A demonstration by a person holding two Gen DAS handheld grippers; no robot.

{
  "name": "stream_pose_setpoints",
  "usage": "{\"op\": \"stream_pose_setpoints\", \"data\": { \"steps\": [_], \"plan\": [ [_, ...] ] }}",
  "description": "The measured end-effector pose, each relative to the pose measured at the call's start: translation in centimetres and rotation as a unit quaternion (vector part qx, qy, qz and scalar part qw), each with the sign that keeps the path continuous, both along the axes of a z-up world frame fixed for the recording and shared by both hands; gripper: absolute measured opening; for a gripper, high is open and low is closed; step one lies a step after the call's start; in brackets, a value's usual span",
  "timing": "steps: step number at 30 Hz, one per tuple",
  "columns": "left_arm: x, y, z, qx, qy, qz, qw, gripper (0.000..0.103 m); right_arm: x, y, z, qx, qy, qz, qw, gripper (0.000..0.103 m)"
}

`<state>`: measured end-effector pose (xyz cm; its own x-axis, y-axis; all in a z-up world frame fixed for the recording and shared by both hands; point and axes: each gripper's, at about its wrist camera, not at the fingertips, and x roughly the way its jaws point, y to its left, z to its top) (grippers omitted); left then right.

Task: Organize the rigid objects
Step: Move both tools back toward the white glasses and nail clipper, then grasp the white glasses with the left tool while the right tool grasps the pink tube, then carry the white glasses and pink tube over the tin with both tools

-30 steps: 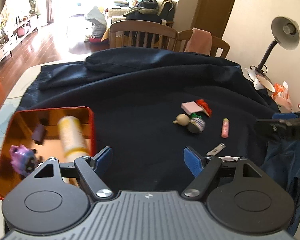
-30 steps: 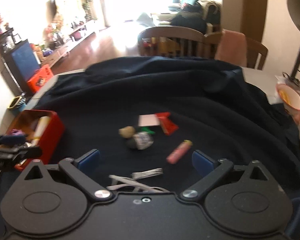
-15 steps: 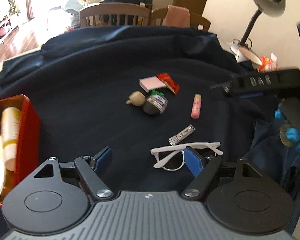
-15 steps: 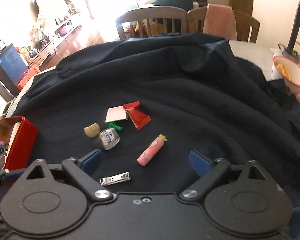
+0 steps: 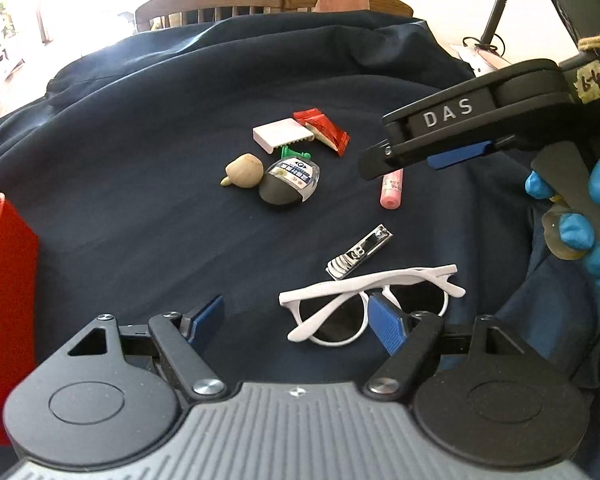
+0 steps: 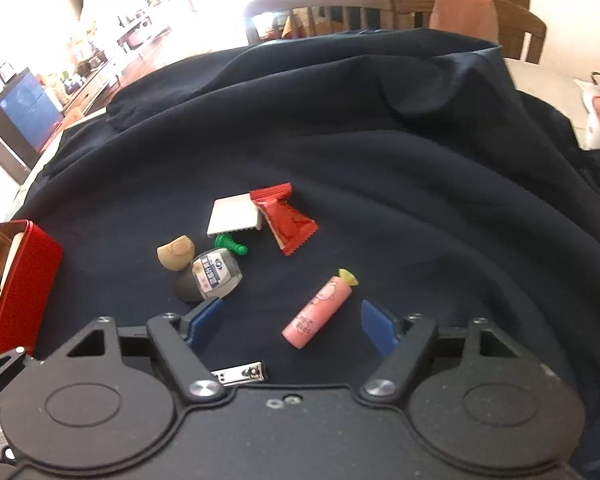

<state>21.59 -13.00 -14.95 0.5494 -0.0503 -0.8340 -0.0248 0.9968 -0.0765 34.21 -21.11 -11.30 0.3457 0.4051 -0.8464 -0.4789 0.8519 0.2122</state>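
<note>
Red box (image 5: 4, 312) cut off at left, nail clipper (image 6: 240, 374) half hidden

1. The letters "DAS" are printed in pale capitals on the side of the right gripper (image 5: 416, 148), as seen from the left wrist view.
2. A handwritten mark reading roughly "6-4" is seen on a paper tag (image 5: 592, 85) taped to that gripper.
3. Print is carried on the small bottle (image 5: 290, 182) and the pink tube (image 6: 318, 312), but it cannot be read.
</note>
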Motion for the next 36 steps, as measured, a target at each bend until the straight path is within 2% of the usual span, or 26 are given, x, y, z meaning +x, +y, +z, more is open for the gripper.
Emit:
{"op": "stream_pose_setpoints", "data": {
  "steps": [8,10,12,15,17,21,22,23,28,31,36],
  "plan": [
    [1.2,0.0,-0.6,-0.015,0.008,-0.016,0.9997,0.077,0.7,1.0,-0.9,-0.01,0.012,0.014,1.0,0.059],
    [1.4,-0.1,-0.7,-0.016,0.008,-0.025,0.9995,0.073,0.8,1.1,-1.0,-0.011,0.013,0.012,1.0,0.054],
    [1.5,-0.3,-0.8,-0.016,0.009,-0.03,0.9994,0.072,1.0,1.0,-1.2,-0.004,0.02,0.008,1.0,0.041],
    [1.7,-0.3,-1.0,-0.02,0.01,-0.035,0.9991,0.067,1.1,0.9,-1.4,-0.011,0.02,0.003,1.0,0.038],
    [1.7,-0.3,-1.0,-0.025,0.01,-0.038,0.9989,0.058,1.1,0.9,-1.5,-0.015,0.02,0.004,1.0,0.034],
    [1.6,-0.5,-0.9,-0.024,0.008,-0.044,0.9987,0.052,1.1,1.2,-1.8,-0.026,0.012,0.008,1.0,0.023],
    [1.5,-0.6,-0.8,-0.024,0.007,-0.046,0.9986,0.045,1.0,1.3,-1.7,-0.029,0.009,0.01,0.999,0.02],
    [1.4,-0.7,-0.7,-0.024,0.009,-0.049,0.9985,0.03,1.0,1.4,-1.7,-0.033,0.006,0.012,0.999,0.016],
    [0.5,-1.6,-0.7,-0.004,0.012,-0.066,0.9977,0.025,0.9,1.6,-1.5,-0.034,-0.002,0.018,0.999,0.015],
    [-0.1,-1.6,-0.5,-0.007,0.018,-0.07,0.9974,0.024,0.5,1.8,-1.3,-0.04,-0.015,0.029,0.999,0.015],
    [-1.3,-1.1,0.3,-0.015,0.015,-0.052,0.9984,0.023,-0.5,1.1,0.1,-0.021,-0.029,0.036,0.999,0.015]
  ]
}}
